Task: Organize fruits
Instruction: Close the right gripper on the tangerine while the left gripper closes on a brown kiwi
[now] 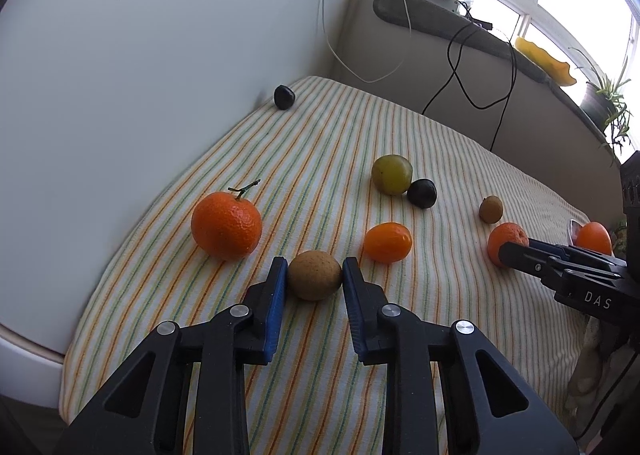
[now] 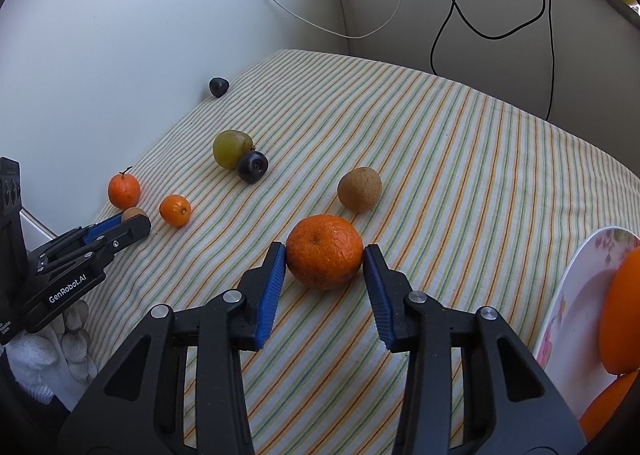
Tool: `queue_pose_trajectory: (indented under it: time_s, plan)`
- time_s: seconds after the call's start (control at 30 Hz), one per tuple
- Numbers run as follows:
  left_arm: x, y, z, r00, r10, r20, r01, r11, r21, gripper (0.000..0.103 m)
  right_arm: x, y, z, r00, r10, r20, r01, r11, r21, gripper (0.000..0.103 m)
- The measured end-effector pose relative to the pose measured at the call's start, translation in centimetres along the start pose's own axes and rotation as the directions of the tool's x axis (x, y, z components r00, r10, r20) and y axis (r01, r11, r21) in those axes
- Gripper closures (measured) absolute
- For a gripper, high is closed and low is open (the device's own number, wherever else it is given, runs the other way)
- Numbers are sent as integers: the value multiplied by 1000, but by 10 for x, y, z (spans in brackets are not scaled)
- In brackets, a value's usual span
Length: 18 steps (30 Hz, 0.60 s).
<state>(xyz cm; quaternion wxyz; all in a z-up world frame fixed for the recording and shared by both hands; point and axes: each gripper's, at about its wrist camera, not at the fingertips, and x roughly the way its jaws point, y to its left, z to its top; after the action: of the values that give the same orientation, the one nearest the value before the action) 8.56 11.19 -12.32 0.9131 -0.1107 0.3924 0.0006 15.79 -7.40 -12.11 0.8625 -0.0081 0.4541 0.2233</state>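
**Both grippers closed up on fruit, striped table**

Left gripper (image 1: 315,275): narrowly open, pads touching both flanks of the brown fruit (image 1: 315,275) resting on the table (image 1: 400,135). Likely light, firm, rough skin; widest middle suits.

Right gripper (image 2: 324,255): wider, pads against the mandarin (image 2: 324,251), near the plate (image 2: 576,295). Probably soft, easily bruised; gentle squeeze.

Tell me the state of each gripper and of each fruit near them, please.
Left gripper: shut on small brown kiwi.
Right gripper: shut on round orange mandarin.
Stemmed orange mandarin: loose on striped cloth.
Floral white plate: holds orange fruit.
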Motion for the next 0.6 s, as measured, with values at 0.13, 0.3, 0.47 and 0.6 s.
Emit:
queue_pose_trajectory:
  time_s: [0.13,0.3,0.47,0.6]
  plan:
    - [-6,-2,0,1000,-3,12,3,1000,4,77,-3,-1,-1,1000,8,4,-8,1000,2,62]
    - [-17,-5,2,999,-10,33,10,1000,11,77,-12,-1,-1,999,20,26,-20,1000,6,62]
    - [-30,-13,5,998,-32,58,30,999,21,77,-26,-4,-1,998,35,47,-35,999,11,62]
    - [-36,-22,8,996,-59,70,57,998,37,77,-39,-7,-3,997,50,63,-51,999,16,62]
